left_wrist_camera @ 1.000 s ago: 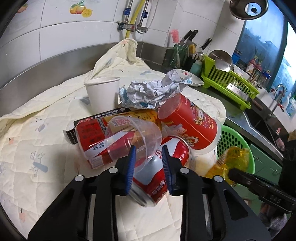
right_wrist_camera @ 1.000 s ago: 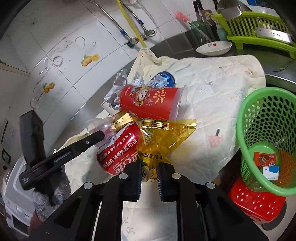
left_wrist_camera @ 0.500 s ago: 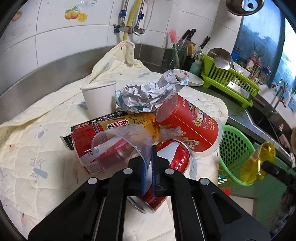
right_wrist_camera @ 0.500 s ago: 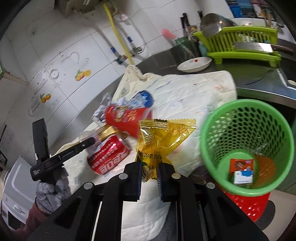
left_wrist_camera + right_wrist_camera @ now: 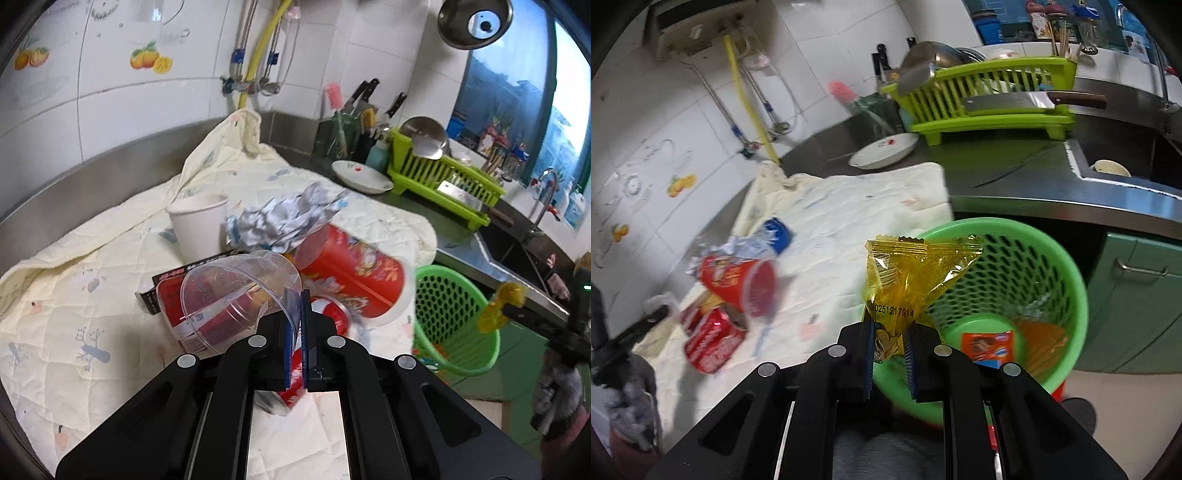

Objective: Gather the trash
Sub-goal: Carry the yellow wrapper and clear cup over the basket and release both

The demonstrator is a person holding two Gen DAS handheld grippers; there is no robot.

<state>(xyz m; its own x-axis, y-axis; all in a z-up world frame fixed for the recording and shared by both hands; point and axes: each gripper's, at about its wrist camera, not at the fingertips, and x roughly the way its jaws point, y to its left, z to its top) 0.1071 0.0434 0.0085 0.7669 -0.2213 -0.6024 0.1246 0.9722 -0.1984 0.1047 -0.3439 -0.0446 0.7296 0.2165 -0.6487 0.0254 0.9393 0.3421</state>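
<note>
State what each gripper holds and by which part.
Left gripper pinches the clear plastic cup by its rim wall. Right gripper clamps the yellow snack wrapper by its lower end.

In my right gripper (image 5: 891, 349), black with blue pads, is a translucent yellow wrapper (image 5: 910, 280) printed with dark digits; my left gripper (image 5: 294, 338) grips a clear plastic cup (image 5: 240, 291). The basket (image 5: 1060, 266) is bright green mesh, the big cup (image 5: 354, 273) red with cartoon print, the can (image 5: 714, 345) red with white lettering, the quilt (image 5: 74, 280) cream with small motifs
</note>
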